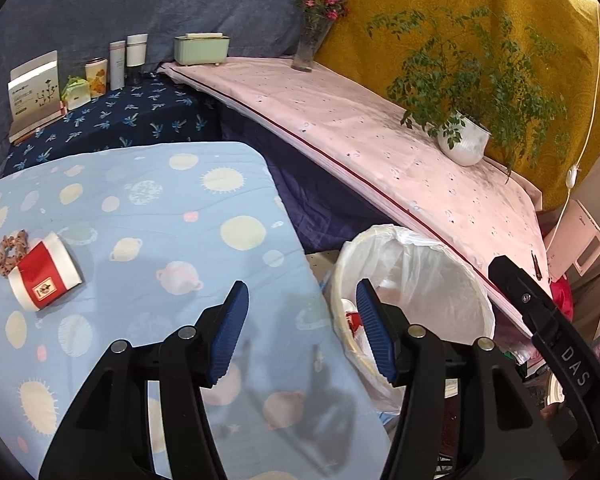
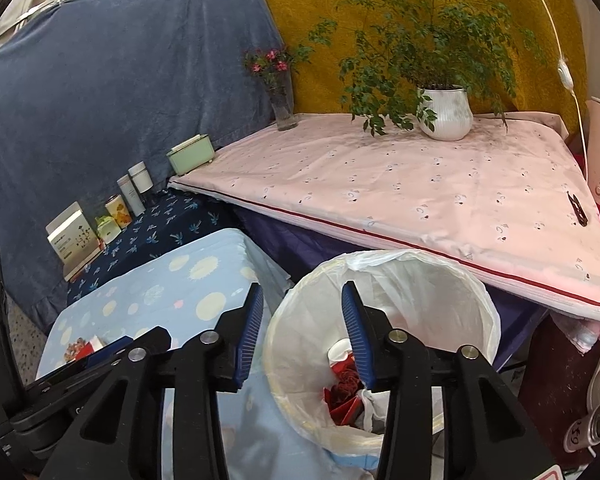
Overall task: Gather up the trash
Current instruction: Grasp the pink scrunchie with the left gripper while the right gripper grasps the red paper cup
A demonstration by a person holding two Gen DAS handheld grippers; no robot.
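A low surface [image 1: 148, 216] with a light blue cloth printed with planets and suns fills the left side of the left wrist view. On it, near its left edge, a red and white paper cup [image 1: 44, 274] lies on its side, and a speckled hair scrunchie [image 1: 10, 246] touches it from behind. Just beside the right edge of this surface stands a trash bin [image 2: 380, 344] lined with a thin white plastic bag. Inside the bin there are a crushed red paper piece [image 2: 346, 390] and another white cup [image 2: 340, 354].

Behind the bin a higher surface [image 2: 400, 196] carries a pink cloth with a red stripe at its edge. A potted plant [image 2: 446, 114] in a white pot and a glass vase with pink flowers [image 2: 282, 92] stand on it, well apart from the bin. Against the blue curtain, on a dark blue flowered cloth, there is a row of small things: a white box [image 1: 34, 94], some tins and bottles, and a pale green container [image 1: 201, 49].

The left claw [image 1: 302, 334] is spread about half, with nothing between its blue pads; it hangs over the gap between the blue surface and the bin. The right claw [image 2: 300, 344] is also spread and empty, over the near rim of the bin. The body of the left claw stands close at its left side.
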